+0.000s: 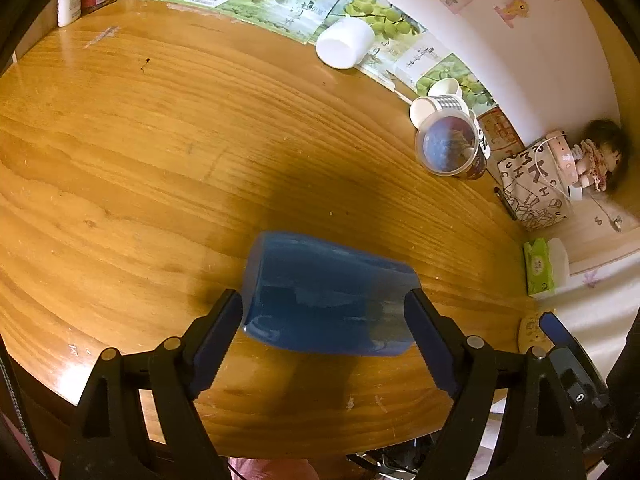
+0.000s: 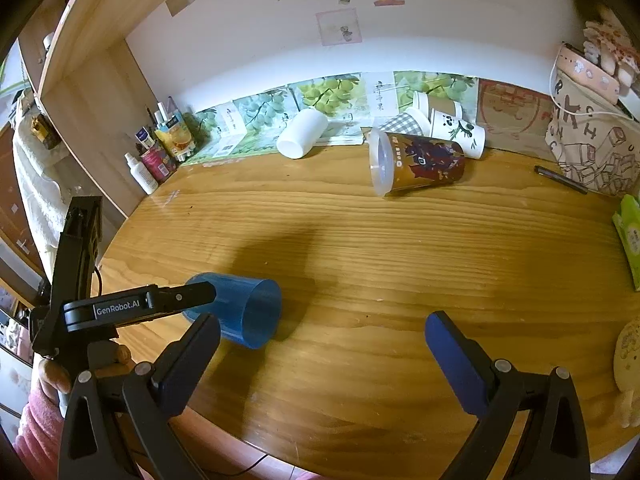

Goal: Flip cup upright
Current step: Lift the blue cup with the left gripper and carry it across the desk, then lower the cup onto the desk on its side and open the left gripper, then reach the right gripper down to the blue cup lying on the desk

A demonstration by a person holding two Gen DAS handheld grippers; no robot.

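A translucent blue cup [image 1: 326,296] lies on its side, held between the fingers of my left gripper [image 1: 324,316], which is shut on it. In the right wrist view the blue cup [image 2: 240,308] is tilted just above the wooden table [image 2: 400,248], its open mouth facing right, with the left gripper's finger [image 2: 176,300] across it. My right gripper [image 2: 322,340] is open and empty, to the right of the cup near the table's front edge.
Several other cups lie on their sides at the back: a white one [image 2: 302,133], a brown printed one with a clear lid [image 2: 416,162], a panda one [image 2: 458,127]. Bottles [image 2: 140,172] stand back left. A patterned bag [image 2: 592,152], pen [image 2: 560,178] and green tissue pack [image 2: 630,236] sit right.
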